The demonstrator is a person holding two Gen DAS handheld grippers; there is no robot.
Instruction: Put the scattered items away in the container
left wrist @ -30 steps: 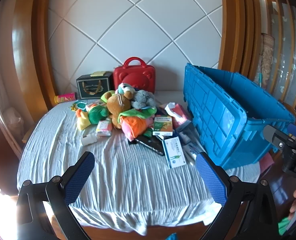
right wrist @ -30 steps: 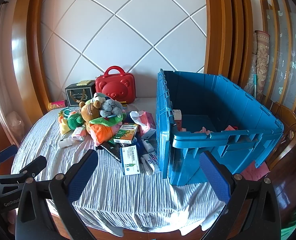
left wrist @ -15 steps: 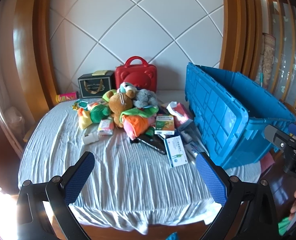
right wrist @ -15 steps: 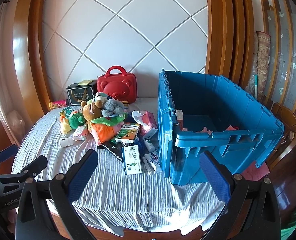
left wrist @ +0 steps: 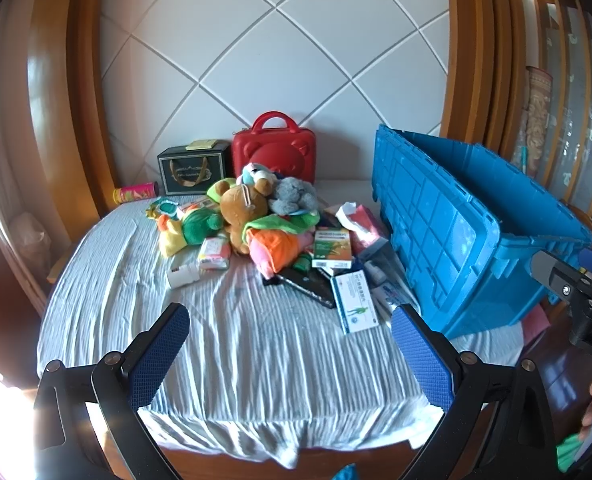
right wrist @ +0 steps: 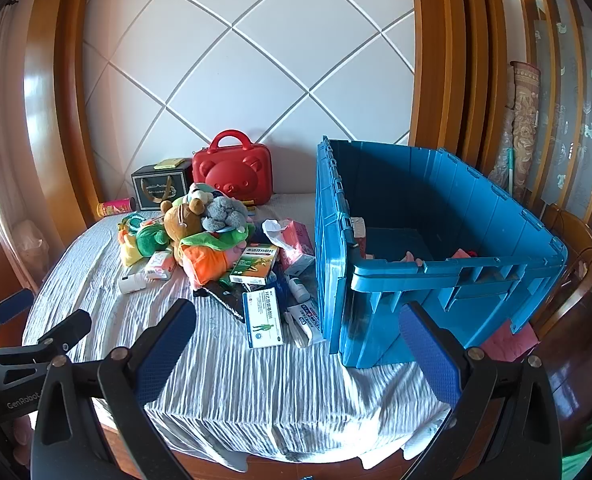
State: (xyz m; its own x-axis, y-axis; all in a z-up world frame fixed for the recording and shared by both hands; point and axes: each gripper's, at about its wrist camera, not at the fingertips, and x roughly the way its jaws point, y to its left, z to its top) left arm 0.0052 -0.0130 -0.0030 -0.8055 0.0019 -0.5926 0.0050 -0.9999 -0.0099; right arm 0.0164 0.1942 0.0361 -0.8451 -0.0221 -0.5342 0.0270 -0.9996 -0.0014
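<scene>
A pile of items lies on the striped bed: a brown teddy bear [left wrist: 240, 210], a grey plush [left wrist: 294, 196], an orange plush [left wrist: 276, 246], a green plush [left wrist: 200, 224], medicine boxes [left wrist: 353, 300], a white bottle [left wrist: 182, 276] and a tissue pack [left wrist: 359, 220]. The big blue container [left wrist: 467, 224] stands open at the right, with a few things inside [right wrist: 407, 256]. My left gripper [left wrist: 290, 344] is open and empty over the bed's near edge. My right gripper [right wrist: 296, 340] is open and empty, in front of the container's left corner.
A red bear-faced case [left wrist: 274, 152], a dark gift box [left wrist: 194, 168] and a pink can [left wrist: 134, 192] stand at the back by the padded wall. Wooden panels flank the bed. A wooden chair [right wrist: 575, 264] stands right of the container.
Both grippers have drifted slightly closer to the bed and a little left; the pile and container sit a bit lower and right in view. Jaws stay open.
</scene>
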